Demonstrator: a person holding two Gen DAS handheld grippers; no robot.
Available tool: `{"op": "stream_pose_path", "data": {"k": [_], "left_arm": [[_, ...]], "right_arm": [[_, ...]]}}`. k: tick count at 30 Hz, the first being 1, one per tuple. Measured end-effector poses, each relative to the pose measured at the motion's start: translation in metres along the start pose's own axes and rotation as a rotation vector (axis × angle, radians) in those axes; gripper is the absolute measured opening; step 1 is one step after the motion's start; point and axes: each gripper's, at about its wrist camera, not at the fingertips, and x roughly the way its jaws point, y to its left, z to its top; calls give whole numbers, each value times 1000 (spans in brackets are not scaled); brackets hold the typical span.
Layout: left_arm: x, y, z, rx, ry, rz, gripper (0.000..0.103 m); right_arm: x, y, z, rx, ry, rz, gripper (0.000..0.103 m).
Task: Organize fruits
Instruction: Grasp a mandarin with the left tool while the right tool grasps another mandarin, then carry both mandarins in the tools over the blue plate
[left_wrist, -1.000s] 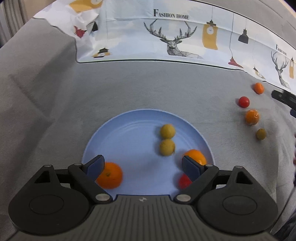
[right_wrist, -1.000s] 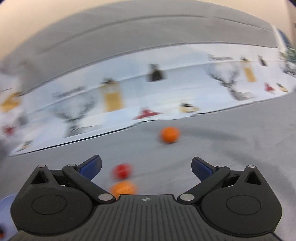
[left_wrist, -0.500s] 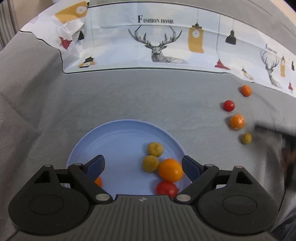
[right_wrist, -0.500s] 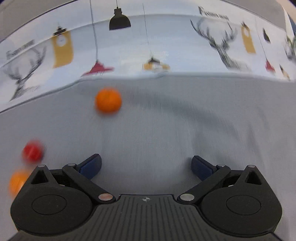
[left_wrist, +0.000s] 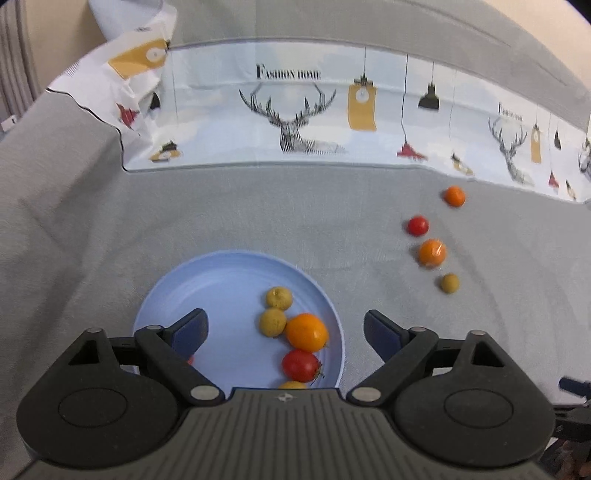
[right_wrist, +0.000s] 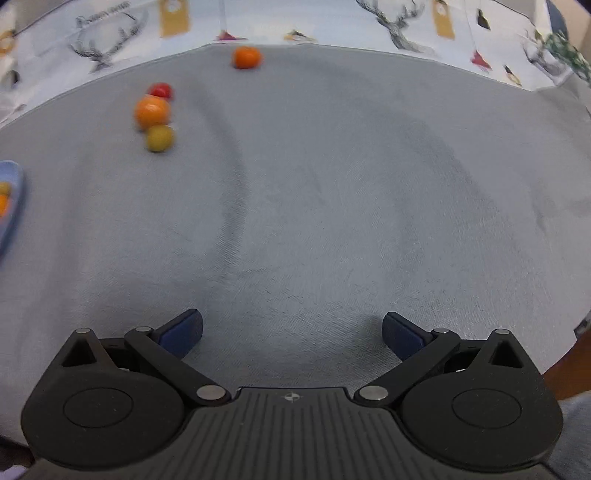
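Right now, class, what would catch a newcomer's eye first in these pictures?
A pale blue plate holding bright fruit, an orange and a red tomato among them, sits on the grey cloth. To its right, four loose fruits trail toward a deer-printed sheet.

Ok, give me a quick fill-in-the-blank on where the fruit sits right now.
1. The fruits already collected lie on a ___ plate.
2. Still loose on the grey cloth are ___ fruits.
3. The loose fruit nearest the printed sheet is coloured ___.
4. Both the left tool and right tool are ___.

Answers: blue; four; orange; open
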Motion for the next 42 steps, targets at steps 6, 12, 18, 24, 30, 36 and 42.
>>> {"op": "stream_pose_path", "data": {"k": [6, 12, 18, 24, 30, 36, 42], "left_arm": [[-21, -20, 31, 8, -72, -23, 97], [5, -74, 56, 85, -70, -91, 103], [77, -127, 57, 161, 38, -159, 103], [156, -147, 60, 146, 158, -162, 103], [208, -155, 68, 150, 219, -159, 103], [220, -162, 67, 209, 169, -178, 79], [212, -167, 70, 271, 151, -209, 41]], "right_arm": [[-54, 19, 57, -38, -247, 81, 103], [-59, 2, 123, -4, -375, 47, 103], [-30, -17, 160, 64, -381, 46, 103], [31, -15, 175, 58, -328, 74, 103], [95, -9, 193, 19, -288, 120, 103], [156, 3, 221, -41, -260, 151, 102], [187, 22, 234, -175, -331, 176, 37]]}}
